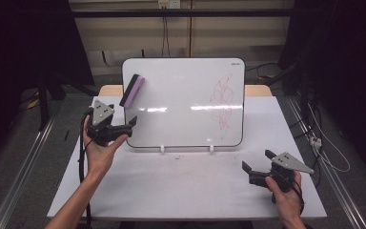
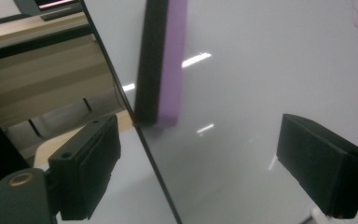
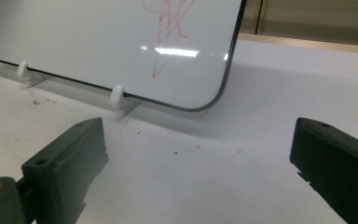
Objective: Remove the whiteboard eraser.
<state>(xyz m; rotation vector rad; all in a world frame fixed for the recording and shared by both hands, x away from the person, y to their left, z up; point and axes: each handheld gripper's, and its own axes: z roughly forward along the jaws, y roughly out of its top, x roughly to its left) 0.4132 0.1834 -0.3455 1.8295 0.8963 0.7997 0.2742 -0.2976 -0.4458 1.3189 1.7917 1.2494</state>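
Whiteboard (image 1: 181, 102) work is in hand: the board stands propped near the far edge of the table (image 1: 190, 191), tilted back on two small white feet (image 1: 162, 149), with a red scribble (image 1: 223, 102) on the part nearest its right edge. An eraser (image 1: 132, 90), black felt on one side and purple on the other, clings to the board close to its upper left corner, slanted so that its lower end points down toward the left edge. The left gripper (image 1: 126, 126) sits at the board's lower left corner, just below that eraser, with its jaws spread wide and nothing between them; in the left gripper view the board's black rim runs up between the two jaws and the eraser (image 2: 161, 60) hangs straight ahead. The right gripper (image 1: 255, 164) rests low over the table near its front right corner, well apart from the board, also gaping wide and empty. The step, as I judge it, is fetching the eraser so the scribble can be wiped. To do that well, the left gripper should rise along the board and turn so its jaws line up with the eraser's slant, closing across the narrow width rather than the length. It should come in square to the board face so that neither jaw scrapes the surface or catches the rim. Pushing hard could tip the board on its feet, so a light approach is wise, and the right gripper could steady the board's right edge.
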